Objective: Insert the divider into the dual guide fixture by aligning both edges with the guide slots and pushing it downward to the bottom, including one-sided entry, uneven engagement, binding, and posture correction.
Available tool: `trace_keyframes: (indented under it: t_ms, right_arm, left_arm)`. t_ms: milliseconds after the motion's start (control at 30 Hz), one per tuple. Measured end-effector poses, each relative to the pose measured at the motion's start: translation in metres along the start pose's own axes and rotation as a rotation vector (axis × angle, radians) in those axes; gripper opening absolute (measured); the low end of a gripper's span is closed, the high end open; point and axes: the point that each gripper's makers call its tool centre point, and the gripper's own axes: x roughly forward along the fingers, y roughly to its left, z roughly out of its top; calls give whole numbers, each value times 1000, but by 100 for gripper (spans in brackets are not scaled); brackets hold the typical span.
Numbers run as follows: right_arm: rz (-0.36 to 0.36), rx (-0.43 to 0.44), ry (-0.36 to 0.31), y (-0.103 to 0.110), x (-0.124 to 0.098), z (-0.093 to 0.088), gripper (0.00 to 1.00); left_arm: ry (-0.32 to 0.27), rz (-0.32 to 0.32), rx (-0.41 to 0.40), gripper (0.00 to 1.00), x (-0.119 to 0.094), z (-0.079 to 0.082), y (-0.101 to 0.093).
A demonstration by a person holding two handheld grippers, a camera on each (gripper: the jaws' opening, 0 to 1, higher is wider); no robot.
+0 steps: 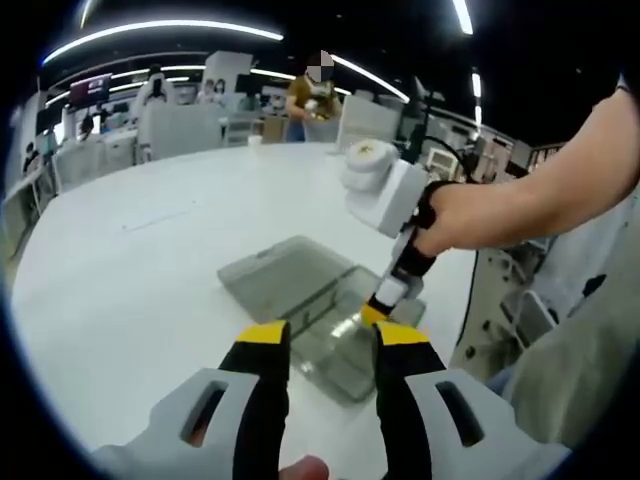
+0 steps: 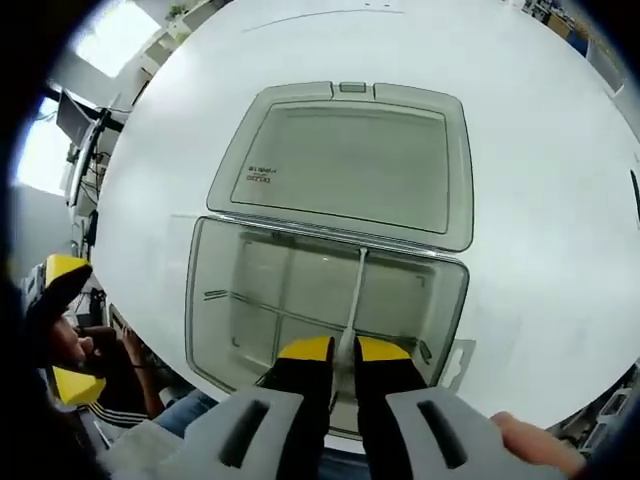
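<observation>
Gripping the near end of the thin clear divider (image 2: pixel 352 300) between the yellow tips of our right gripper (image 2: pixel 343 350), with the jaws closed tight on it, we looked straight down into the open clear box (image 2: pixel 200 300) on the white table (image 2: pixel 560 200). The divider ran away from us across the box toward the hinge, where the flat lid (image 2: pixel 345 165) lay folded open on the table beyond. Inside the box we could make out a fixed cross rib and small slot ribs on the walls, but whether the far edge of the divider was seated in its slot was too fine to tell. In the left gripper view, our left gripper (image 1: pixel 327 340) hovered above the near corner of the box with its jaws apart and nothing between them, while the right gripper (image 1: pixel 385 300) reached down into the box, held by our hand (image 1: pixel 470 215). We judged the main risk to be uneven entry: holding one end only, a push down could drive the near edge ahead of the far one, tilting the divider until it bound in the slots. Forcing it then could bow the thin plastic or slide the light box across the table, since nothing held it steady. Farther off, people (image 1: pixel 312 95) stood among other tables.
</observation>
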Motion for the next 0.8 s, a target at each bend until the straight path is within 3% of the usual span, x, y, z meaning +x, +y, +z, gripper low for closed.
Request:
trace_keyframes:
  t_ms: [167,367,800]
  right_arm:
    - [9,-15,-21,-4,1,-1,15]
    - [53,5,-37,-1,-7,0,11]
    - [70,-7,-80,1,-18,4,3]
  left_arm:
    - [5,8,-4,29,-1,-1,2]
    - [14,8,-7,29,0,-2,-1]
    - [27,8,1,29,2,-1,-7]
